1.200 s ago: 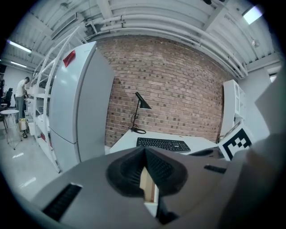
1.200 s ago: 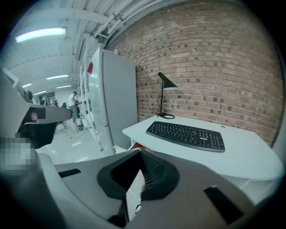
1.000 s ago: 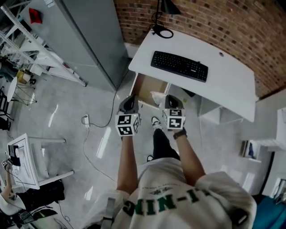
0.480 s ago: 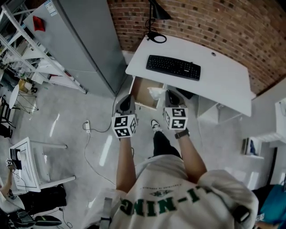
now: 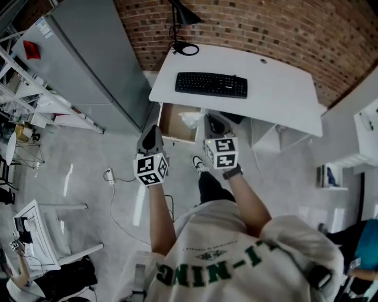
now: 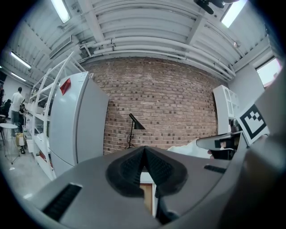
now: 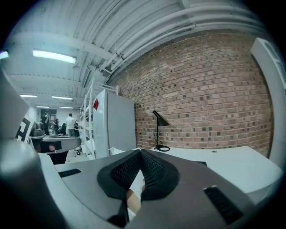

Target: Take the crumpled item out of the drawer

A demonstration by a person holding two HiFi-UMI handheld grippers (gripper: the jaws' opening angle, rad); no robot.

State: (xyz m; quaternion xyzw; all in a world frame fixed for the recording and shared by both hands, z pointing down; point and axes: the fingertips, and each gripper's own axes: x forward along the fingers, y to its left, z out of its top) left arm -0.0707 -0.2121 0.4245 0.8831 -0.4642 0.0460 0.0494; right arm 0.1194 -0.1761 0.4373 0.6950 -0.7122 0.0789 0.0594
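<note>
Black-padded left gripper: jaws pressed together with nothing between them; held nearest, left of the drawer front.
Matching right gripper: jaws likewise closed and empty; carried a little farther, its tip just right of the task's thing.
Step in hand: the approach. No grasp is judged to have been made.
Wooden drawer: pulled out from under the left part of the desk.
White crumpled item: lying in the drawer's far right corner, close under the desk edge.
Next move: the right jaws are to be opened, lowered over the item and closed on it.
In the way: the drawer walls and the edge of the white desk, judged to narrow the entry from above.
Farther surroundings: a keyboard on the desk; a lamp at its far left; a grey cabinet to the left; a brick wall farthest.
</note>
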